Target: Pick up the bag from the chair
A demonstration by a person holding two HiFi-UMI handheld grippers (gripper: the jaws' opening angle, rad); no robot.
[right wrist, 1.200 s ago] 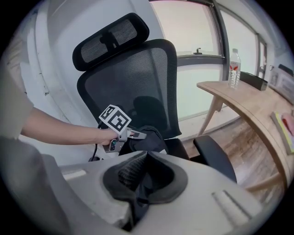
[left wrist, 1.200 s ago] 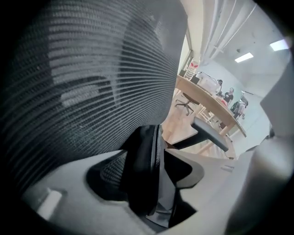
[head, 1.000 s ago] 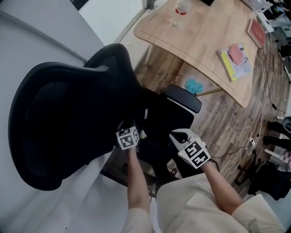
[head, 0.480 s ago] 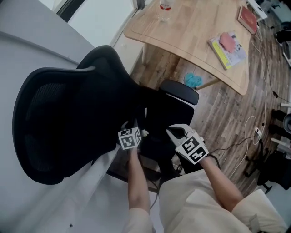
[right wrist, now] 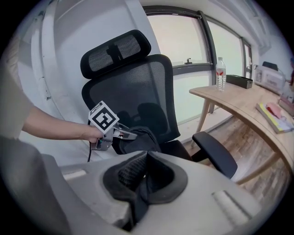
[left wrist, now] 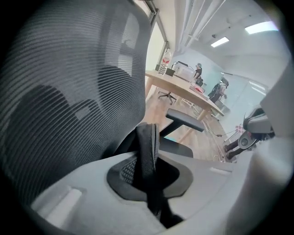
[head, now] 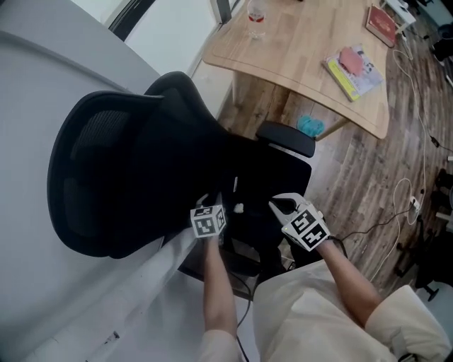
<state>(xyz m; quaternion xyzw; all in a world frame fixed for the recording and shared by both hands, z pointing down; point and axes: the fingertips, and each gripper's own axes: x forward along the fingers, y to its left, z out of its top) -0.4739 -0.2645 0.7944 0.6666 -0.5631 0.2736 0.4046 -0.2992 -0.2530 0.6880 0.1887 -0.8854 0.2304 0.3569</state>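
Light wood counter (head: 304,49), curved edge. Clear water bottle (head: 256,15) upright at the counter's far-left corner, red label. Yellow-green book (head: 345,79) flat on the counter's right part, pink item (head: 356,60) lying on top of it. Red book (head: 382,22) at the counter's far right end, apart from the yellow one. Teal fluffy thing (head: 310,126) on the floor just below the counter's near edge. Wood-plank floor (head: 368,170) right of the counter, white cable (head: 410,191) lying loose on it. Window (right wrist: 183,36) behind the counter's bottle end.
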